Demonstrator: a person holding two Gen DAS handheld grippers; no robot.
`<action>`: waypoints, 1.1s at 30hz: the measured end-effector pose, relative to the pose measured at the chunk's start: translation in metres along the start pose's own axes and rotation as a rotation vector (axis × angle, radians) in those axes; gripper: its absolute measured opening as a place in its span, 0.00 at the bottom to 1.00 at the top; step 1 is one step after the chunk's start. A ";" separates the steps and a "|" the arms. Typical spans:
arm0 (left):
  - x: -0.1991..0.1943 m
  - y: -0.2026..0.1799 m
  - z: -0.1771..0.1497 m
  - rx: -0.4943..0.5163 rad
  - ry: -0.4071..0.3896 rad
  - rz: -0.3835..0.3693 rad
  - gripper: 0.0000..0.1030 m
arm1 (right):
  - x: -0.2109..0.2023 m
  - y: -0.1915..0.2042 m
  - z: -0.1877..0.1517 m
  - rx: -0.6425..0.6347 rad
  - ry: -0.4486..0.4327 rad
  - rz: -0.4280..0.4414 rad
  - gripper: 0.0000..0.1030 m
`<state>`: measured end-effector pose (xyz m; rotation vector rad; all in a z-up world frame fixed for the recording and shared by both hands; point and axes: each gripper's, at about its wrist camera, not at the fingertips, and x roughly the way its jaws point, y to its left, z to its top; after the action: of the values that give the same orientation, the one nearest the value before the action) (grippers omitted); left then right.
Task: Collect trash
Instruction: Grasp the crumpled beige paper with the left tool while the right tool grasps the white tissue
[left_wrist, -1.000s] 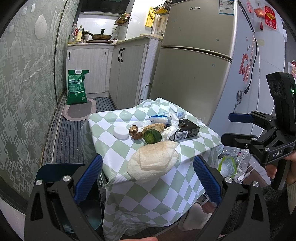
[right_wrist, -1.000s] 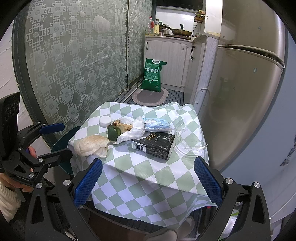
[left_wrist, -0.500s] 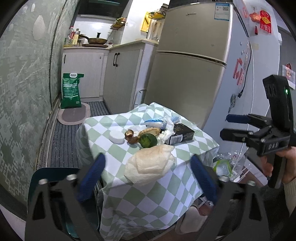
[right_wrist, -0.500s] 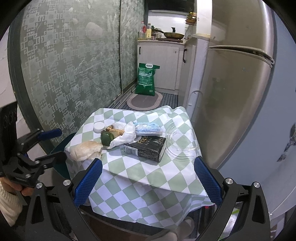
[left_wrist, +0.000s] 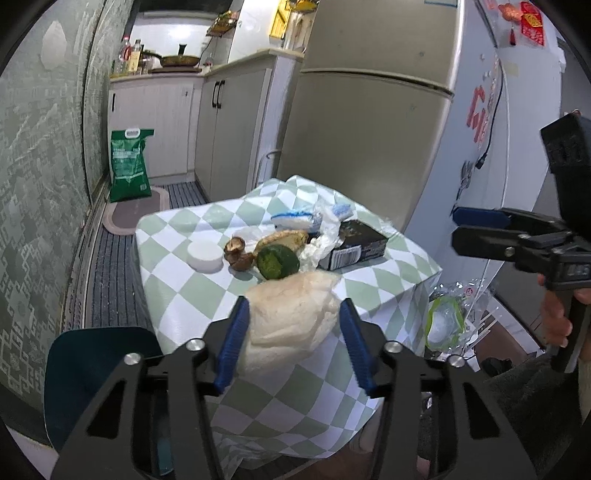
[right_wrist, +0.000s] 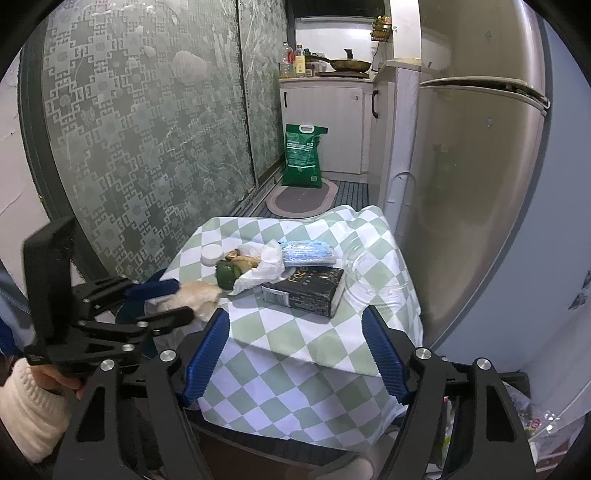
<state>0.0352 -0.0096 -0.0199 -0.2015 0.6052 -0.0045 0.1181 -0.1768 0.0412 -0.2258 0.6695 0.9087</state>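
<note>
Checkered table (left_wrist: 373, 291) | crumpled tissue (left_wrist: 291, 325) between closing left fingers (left_wrist: 236, 339), untouched | right fingers (right_wrist: 207, 350) apart, closing

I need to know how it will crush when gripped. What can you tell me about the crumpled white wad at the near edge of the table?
The crumpled white wad looks like soft, wrinkled paper or thin foam, off-white with a brownish tinge on top. It sits at the near edge of the checked tablecloth, just in front of the green fruit. The left tool straddles it, its jaws having just been closing; whether the blue pads press it yet is unclear.
</note>
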 end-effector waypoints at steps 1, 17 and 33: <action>0.001 0.002 0.000 -0.005 0.006 0.004 0.42 | 0.001 0.002 0.000 -0.004 -0.001 0.004 0.73; -0.024 0.019 -0.001 -0.060 -0.048 -0.023 0.13 | 0.032 0.018 0.013 -0.002 0.029 -0.026 0.49; -0.068 0.054 -0.009 -0.118 -0.132 -0.018 0.13 | 0.084 0.032 0.036 -0.007 0.076 -0.058 0.34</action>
<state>-0.0290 0.0458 0.0015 -0.3195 0.4725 0.0271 0.1446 -0.0858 0.0200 -0.2860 0.7267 0.8503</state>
